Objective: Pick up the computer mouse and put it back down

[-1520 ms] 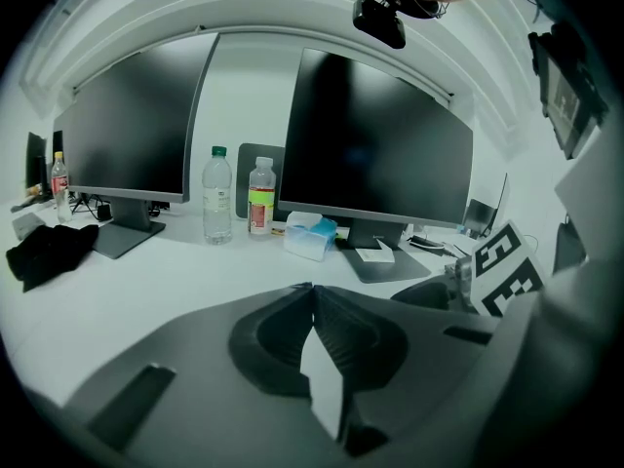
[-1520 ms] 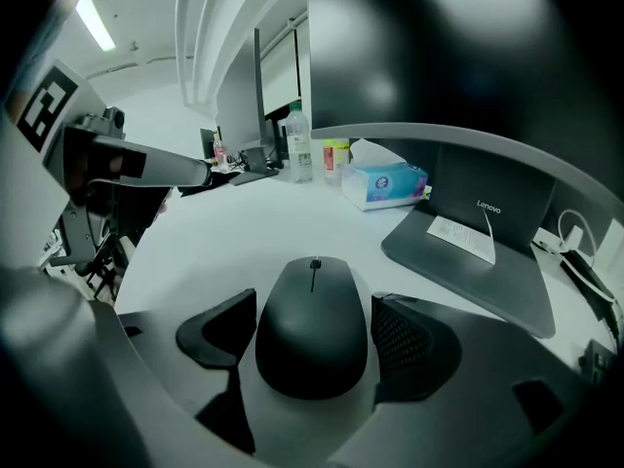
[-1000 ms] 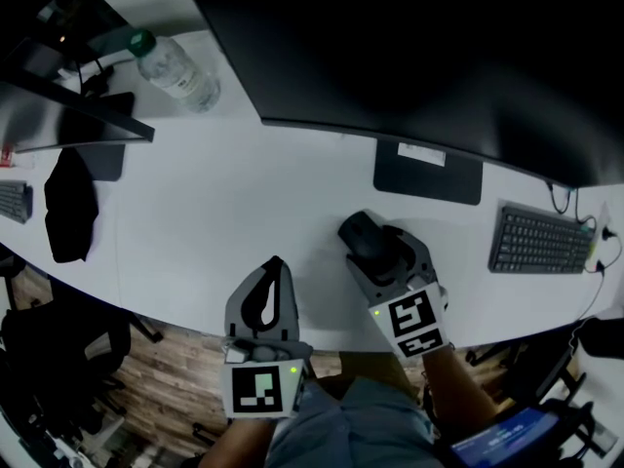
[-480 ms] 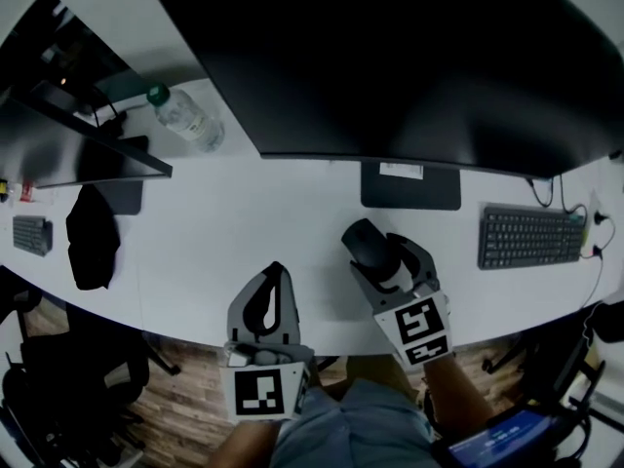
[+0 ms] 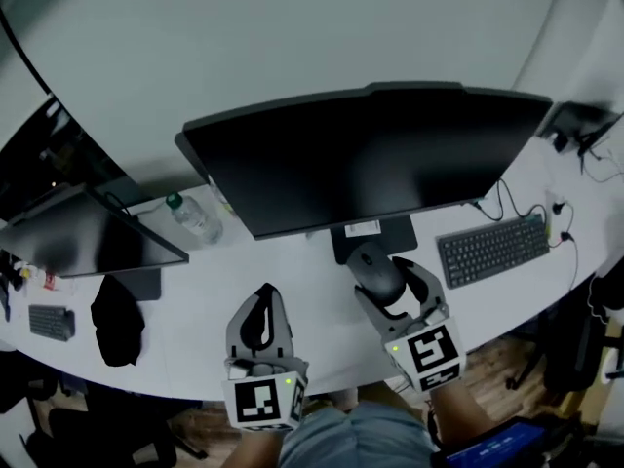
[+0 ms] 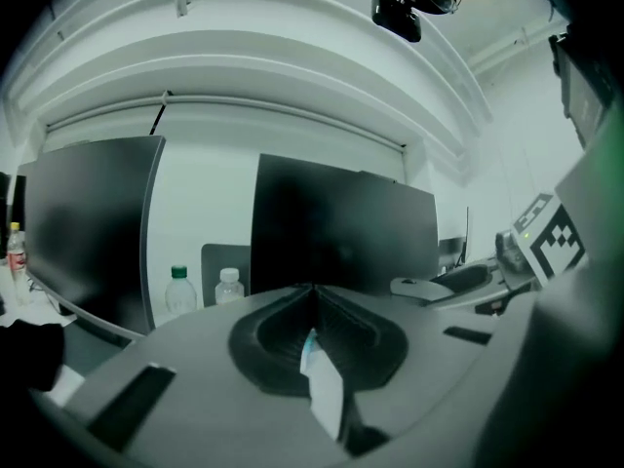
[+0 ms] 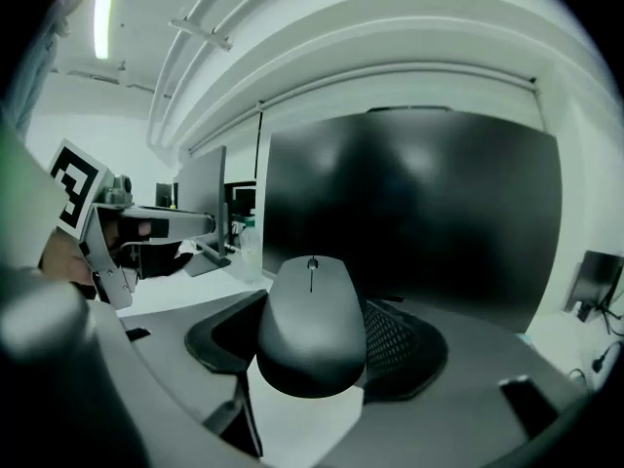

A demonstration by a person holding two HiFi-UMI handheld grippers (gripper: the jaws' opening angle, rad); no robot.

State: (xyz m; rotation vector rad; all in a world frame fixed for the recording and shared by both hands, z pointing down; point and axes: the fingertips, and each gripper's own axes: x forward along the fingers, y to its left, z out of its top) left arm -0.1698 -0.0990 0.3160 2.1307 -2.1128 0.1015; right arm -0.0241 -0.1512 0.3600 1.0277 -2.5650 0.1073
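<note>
Up came both grippers since the earlier frames, and the head view had lifted with them; the whole monitor (image 5: pixel 370 154) sat in the upper middle of the frame, where only its lower edge had shown before. The right gripper (image 5: pixel 388 279) was clamped on the mouse (image 5: pixel 373 269), jaws spread wide round its sides; in the right gripper view the mouse rode between them, nose toward the dark screen, with pale desk (image 5: pixel 195 291) under it. Pick-up looked done, then; the mouse seemed carried clear of the desk, and the putting down was all that was left. The left gripper (image 5: pixel 266 295) hung lower left of centre with its jaws closed tip to tip, taking no part.

Hard spots: the mouse body covered the pads where they pressed on it; from the head view it overlapped the monitor's foot, so the gap beneath it could not be judged. A pale slip inside the left jaws might have been gripper or background, no telling; the person's arms were cut off at the bottom edge.
</note>
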